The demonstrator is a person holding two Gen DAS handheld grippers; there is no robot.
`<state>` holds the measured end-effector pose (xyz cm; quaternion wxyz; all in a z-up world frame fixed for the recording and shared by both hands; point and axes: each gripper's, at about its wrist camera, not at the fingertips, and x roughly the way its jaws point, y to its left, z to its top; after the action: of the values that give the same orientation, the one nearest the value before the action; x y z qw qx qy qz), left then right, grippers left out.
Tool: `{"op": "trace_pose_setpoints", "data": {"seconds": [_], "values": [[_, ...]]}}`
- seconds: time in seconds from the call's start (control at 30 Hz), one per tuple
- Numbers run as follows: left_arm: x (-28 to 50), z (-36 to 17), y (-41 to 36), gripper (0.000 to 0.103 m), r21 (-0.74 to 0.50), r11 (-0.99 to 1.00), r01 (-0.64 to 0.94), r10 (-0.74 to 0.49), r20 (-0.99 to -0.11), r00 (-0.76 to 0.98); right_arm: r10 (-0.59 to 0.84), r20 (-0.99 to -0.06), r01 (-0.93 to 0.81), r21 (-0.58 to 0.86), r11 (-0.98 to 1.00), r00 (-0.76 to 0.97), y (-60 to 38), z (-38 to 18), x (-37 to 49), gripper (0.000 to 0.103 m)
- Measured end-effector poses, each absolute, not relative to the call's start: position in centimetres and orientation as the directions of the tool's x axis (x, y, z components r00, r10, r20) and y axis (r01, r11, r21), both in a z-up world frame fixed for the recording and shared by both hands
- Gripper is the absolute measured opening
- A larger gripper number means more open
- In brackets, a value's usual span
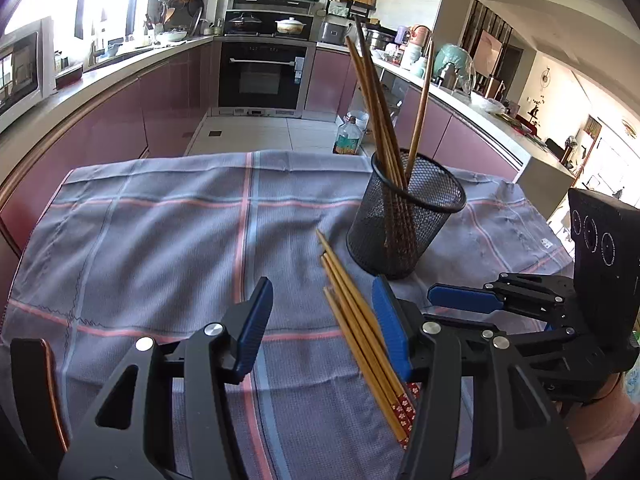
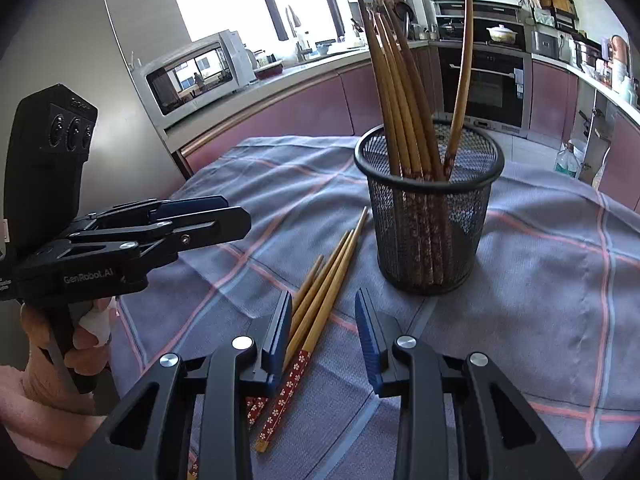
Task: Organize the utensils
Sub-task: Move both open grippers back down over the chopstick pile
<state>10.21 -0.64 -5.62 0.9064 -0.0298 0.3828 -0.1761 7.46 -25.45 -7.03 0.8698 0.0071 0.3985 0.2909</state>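
Tabletop [image 1: 120,240] was covered by a grey-blue checked cloth [image 2: 560,280] with pink stripes, which hung over the far edge toward the kitchen floor.

Black mesh cup [image 1: 404,220] stood upright on the right half of the cloth, with bare cloth all round its base. Several chopsticks stood in it [image 1: 376,100], leaning left against the rim; one leaned right, apart from the rest.

Loose chopsticks [image 1: 360,324] lay flat in a rough bundle on the cloth, just in front of and left of the cup, tips pointing toward it, red patterned ends nearest the cameras. They did not touch the cup.

Left gripper [image 1: 320,328]: jaws stood moderately apart, nothing between the pads. The bundle lay just inside its right finger; contact could not be told. To its left was a wide stretch of bare cloth.

Right gripper [image 2: 324,328]: jaws set narrower, not clamped on anything. The red ends of the chopsticks passed below its left finger; the gap itself showed mostly cloth.

The two grippers sat close side by side, each visible in the other's view. A hand [image 2: 72,344] held the left one's handle.
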Motion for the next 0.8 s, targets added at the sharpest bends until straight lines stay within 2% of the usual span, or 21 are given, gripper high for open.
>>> {"op": "trace_pose_setpoints", "data": {"seconds": [0.23, 0.5, 0.67, 0.8], "values": [[9.4, -8.1, -0.9, 0.051, -0.217, 0.929, 0.3, -0.359, -0.723, 0.59, 0.486, -0.737, -0.479, 0.249, 0.841, 0.47, -24.4, -9.4, 7.6, 0.03], [8.7, -10.1, -2.5, 0.051, -0.188, 0.924, 0.333, -0.351, -0.761, 0.545, 0.474, -0.75, -0.469, 0.247, 0.848, 0.461, -24.0, -10.3, 7.5, 0.028], [8.6, -10.8, -3.3, 0.051, -0.173, 0.924, 0.341, -0.341, -0.775, 0.532, 0.46, -0.755, -0.47, 0.228, 0.853, 0.467, -24.0, -10.3, 7.4, 0.025], [8.6, -11.2, -3.8, 0.051, -0.157, 0.925, 0.345, -0.329, -0.784, 0.525, 0.44, -0.763, -0.467, 0.207, 0.86, 0.473, -24.0, -10.4, 7.5, 0.017]]}}
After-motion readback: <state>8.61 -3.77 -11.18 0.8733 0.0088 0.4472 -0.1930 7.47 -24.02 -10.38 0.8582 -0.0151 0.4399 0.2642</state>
